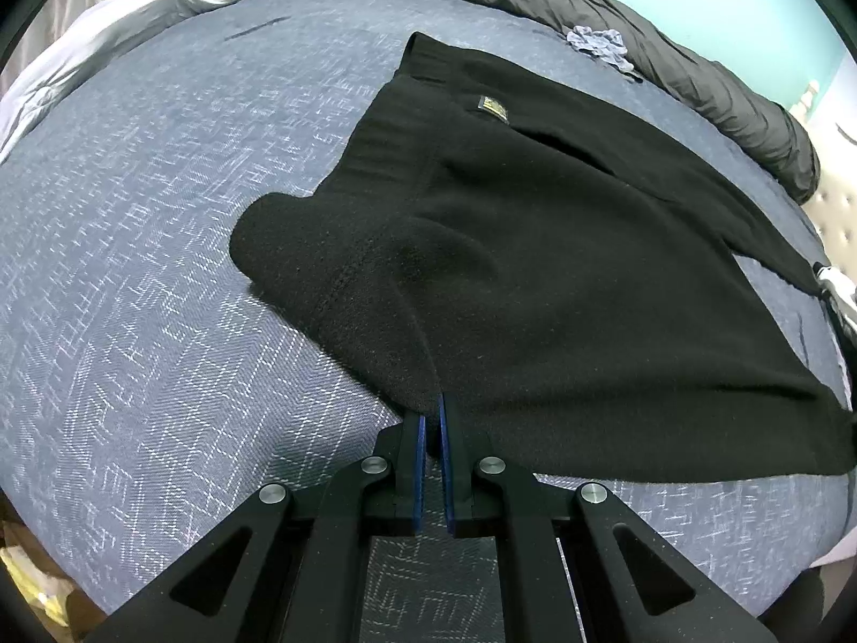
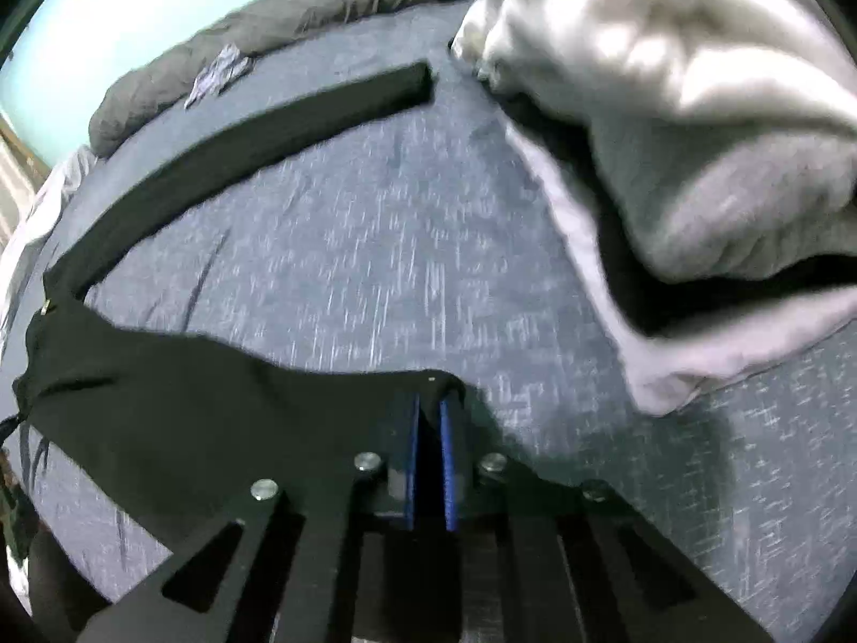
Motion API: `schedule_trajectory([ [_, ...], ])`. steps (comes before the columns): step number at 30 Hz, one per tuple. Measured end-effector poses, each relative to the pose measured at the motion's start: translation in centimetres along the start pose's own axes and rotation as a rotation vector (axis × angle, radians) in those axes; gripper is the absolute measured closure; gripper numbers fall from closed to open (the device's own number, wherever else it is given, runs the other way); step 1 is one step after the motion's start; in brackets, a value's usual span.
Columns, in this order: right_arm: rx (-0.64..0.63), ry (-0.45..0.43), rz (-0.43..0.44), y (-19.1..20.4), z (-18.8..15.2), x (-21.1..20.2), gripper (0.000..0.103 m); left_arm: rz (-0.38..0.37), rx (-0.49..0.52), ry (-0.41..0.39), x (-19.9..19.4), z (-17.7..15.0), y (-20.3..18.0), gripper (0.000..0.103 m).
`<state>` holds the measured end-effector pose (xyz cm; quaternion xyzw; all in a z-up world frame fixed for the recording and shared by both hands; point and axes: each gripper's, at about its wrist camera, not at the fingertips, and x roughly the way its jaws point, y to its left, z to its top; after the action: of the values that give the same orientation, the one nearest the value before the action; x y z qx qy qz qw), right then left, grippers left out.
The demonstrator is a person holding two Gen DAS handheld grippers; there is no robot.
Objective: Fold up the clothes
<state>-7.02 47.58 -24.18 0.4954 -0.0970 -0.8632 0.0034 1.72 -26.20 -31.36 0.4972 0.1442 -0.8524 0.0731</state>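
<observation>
Left wrist view: black trousers [image 1: 535, 246] lie spread on the bed [image 1: 160, 268], waistband w/ a small gold tag toward the far side, one rounded lobe of fabric sticking out to the left. The left gripper [image 1: 433, 418] has its blue pads nearly together, pinching the near edge of the cloth; a ridge of fabric rises from the pinch, so the edge is lifted a bit. Far side of the bed: a dark grey duvet [image 1: 616, 16] rolled along the edge, a small crumpled pale cloth [image 1: 600, 43] just beside it, a light sheet [image 1: 160, 10] bunched at the far left. Turquoise wall behind.

Right wrist view: blurred, so prob. in motion. The right gripper [image 2: 428, 412] is clamped on another bit of the trousers' edge, fabric filling the gap btw the pads. One leg [image 2: 257, 128] stretches away across the bed as a long strip, flat, well apart from the pinched part. A pale heap of bedding [image 2: 696, 134] sits close on the right.

Step, as I judge it: both ends of one leg or edge are held, ready to carry it over onto the other leg. Next move needs both grippers travelling together, cloth kept taut btw them, edges lined up before letting go. Bedspread is woven blue-grey, soft, textured; likely drags on the fabric.
</observation>
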Motion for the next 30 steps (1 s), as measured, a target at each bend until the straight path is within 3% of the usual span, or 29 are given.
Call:
schedule_trajectory([
  [5, 0.078, -0.083, -0.073, -1.5, 0.9, -1.4, 0.097, 0.004, -0.004, 0.0, 0.0, 0.0, 0.1, 0.098],
  [10, 0.105, 0.003, -0.137, -1.3, 0.6, 1.5, 0.096, -0.01, -0.014, 0.004, -0.1, 0.1, 0.4, 0.098],
  [14, 0.075, -0.038, -0.172, -0.1, 0.7, 0.7, 0.08, -0.032, -0.021, -0.003, -0.4, 0.3, 0.8, 0.095],
  [16, 0.045, -0.07, -0.17, 0.8, 0.7, -0.2, 0.074, -0.029, -0.028, -0.018, -1.1, 0.4, 0.9, 0.084],
  [19, 0.001, -0.117, -0.168, 2.1, 0.8, -1.6, 0.073, -0.014, -0.029, -0.052, -2.6, 0.6, 1.2, 0.076],
  [21, -0.029, -0.149, -0.166, 3.0, 0.8, -2.5, 0.072, -0.009, -0.042, -0.078, -3.8, 0.9, 1.6, 0.058],
  [30, -0.162, -0.142, 0.056, 13.1, 2.7, -2.3, 0.067, 0.019, -0.073, -0.108, -5.7, 4.2, 2.9, 0.056],
])
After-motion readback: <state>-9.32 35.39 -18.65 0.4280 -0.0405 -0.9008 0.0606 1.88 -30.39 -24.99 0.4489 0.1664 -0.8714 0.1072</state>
